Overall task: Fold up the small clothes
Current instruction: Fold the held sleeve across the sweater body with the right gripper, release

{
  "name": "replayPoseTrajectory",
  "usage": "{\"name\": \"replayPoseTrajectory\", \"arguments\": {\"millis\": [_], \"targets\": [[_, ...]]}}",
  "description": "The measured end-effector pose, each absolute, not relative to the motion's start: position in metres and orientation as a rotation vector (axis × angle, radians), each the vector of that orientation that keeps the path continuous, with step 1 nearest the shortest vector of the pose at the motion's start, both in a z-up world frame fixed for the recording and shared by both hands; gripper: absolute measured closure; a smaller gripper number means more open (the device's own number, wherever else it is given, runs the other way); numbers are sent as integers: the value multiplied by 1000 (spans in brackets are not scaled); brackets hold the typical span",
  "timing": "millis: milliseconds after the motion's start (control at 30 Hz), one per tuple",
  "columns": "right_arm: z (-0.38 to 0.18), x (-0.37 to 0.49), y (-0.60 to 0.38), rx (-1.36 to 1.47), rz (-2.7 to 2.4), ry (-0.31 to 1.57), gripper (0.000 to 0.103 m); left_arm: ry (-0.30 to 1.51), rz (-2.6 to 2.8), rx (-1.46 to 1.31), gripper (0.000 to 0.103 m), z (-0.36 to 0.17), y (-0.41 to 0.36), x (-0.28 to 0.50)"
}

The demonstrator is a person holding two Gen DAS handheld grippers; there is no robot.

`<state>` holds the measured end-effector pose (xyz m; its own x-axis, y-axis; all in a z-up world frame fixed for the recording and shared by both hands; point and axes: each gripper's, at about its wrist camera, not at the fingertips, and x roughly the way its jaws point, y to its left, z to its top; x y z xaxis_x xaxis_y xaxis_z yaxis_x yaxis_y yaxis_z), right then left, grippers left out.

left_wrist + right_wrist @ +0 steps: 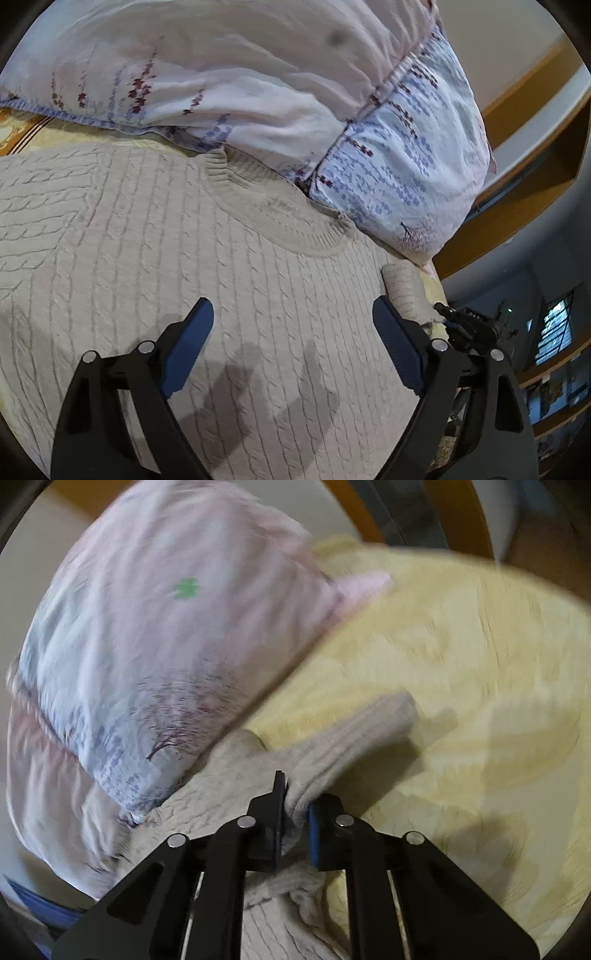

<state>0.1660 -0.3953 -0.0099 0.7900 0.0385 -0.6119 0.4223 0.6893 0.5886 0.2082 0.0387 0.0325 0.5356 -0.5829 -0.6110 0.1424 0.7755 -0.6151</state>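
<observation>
Sleeve (354, 734) runs straight ahead from the right gripper (295, 812), jaws pinching it; left gripper (293, 332), jaws spread, hovers over the sweater (184, 240).

place: likely home bedroom | cues: floral pillow (280, 85), yellow bedsheet (461, 657), wooden shelves (554, 391)

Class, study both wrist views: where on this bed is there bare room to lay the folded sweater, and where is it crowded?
Free: the yellow bedspread right of the sleeve that the right gripper pinches, out to the bed's edge. Crowded: the floral duvet is heaped against the sweater collar; the left gripper hovers open above the knit.
</observation>
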Motion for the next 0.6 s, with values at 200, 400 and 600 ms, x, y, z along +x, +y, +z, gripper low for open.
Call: {"name": "replayPoseTrajectory", "arguments": {"millis": [200,400,600], "targets": [[53,186,-306,569,76,543,94,889,-446,-629,16,32,60,211],[46,223,-164,381,514,776,52,901,-427,-699,16,24,72,208],[23,192,-233,584,414,763,49,944,-389,-723,18,11,79,212]]}}
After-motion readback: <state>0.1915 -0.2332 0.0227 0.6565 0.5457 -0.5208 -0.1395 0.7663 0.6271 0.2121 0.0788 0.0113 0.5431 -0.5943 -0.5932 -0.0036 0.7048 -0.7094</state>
